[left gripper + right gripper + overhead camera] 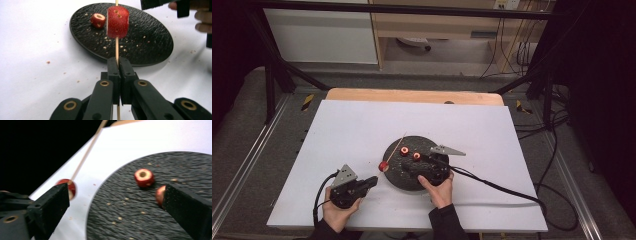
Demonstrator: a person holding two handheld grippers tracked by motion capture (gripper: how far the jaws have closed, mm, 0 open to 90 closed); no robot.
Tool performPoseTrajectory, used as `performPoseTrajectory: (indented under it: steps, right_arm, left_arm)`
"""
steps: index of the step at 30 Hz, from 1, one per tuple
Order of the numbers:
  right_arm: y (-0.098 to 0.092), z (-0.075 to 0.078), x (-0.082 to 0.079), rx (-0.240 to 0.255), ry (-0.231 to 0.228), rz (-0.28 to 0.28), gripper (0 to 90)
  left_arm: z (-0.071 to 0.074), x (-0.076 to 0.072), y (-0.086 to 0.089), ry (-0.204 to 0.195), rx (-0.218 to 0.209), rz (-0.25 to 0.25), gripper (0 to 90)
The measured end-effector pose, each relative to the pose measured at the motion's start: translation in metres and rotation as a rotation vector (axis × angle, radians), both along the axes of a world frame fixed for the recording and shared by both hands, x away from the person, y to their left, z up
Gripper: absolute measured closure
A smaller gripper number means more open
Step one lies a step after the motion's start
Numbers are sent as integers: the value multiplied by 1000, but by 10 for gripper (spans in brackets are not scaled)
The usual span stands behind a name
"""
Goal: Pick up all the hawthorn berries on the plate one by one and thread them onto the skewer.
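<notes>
- Skewer [395,150] work, high view: the left tool [371,181] is holding the stick low at the plate's [412,182] near-left rim, with one red fruit piece [384,166] threaded on it. The right tool [430,162] is hovering over the plate beside two loose pieces [404,150] on the dark surface. The white table [362,130] is carrying it all.
- Left tool view: the left tool [118,61] is clamping the skewer [116,47] tight, jaws together on the stick, which is rising upright through the threaded piece [117,22]. Another piece [98,20] is lying on the plate [150,40] behind.
- Right tool view: the right tool [115,195] is standing with its jaws wide apart and nothing between them; one loose piece [144,177] is sitting ahead, a second [160,195] is just beside the right jaw.
- Doing it well, I judge: keeping the stick steady and angled toward the plate, closing on the nearest piece by its sides so the cored hole is facing the tip, then sliding it on straight to avoid splitting.
</notes>
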State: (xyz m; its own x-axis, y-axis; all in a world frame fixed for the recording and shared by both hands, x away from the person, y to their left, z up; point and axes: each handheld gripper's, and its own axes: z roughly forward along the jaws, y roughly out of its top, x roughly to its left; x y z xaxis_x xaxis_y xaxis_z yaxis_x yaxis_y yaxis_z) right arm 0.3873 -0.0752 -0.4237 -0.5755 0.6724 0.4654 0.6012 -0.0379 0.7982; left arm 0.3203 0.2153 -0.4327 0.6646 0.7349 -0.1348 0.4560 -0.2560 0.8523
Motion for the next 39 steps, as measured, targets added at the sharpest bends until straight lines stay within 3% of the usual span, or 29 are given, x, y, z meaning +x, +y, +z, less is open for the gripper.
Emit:
performPoseTrajectory:
  steps: [4,16,23,30,39]
  right_arm:
    - [-6,4,10,-74,16,23,61]
    - [-6,11,39,-423,60,124,40]
    - [-4,19,54,-584,90,160,52]
    - [2,25,69,-686,113,225,113]
    - [13,25,86,-694,166,287,268]
  left_arm:
    - [0,0,4,-3,12,-7,882]
    - [-3,0,8,4,26,-12,882]
    - [-4,1,9,7,20,-17,881]
    - [-4,2,11,11,17,-12,881]
    - [-5,3,11,15,19,-12,881]
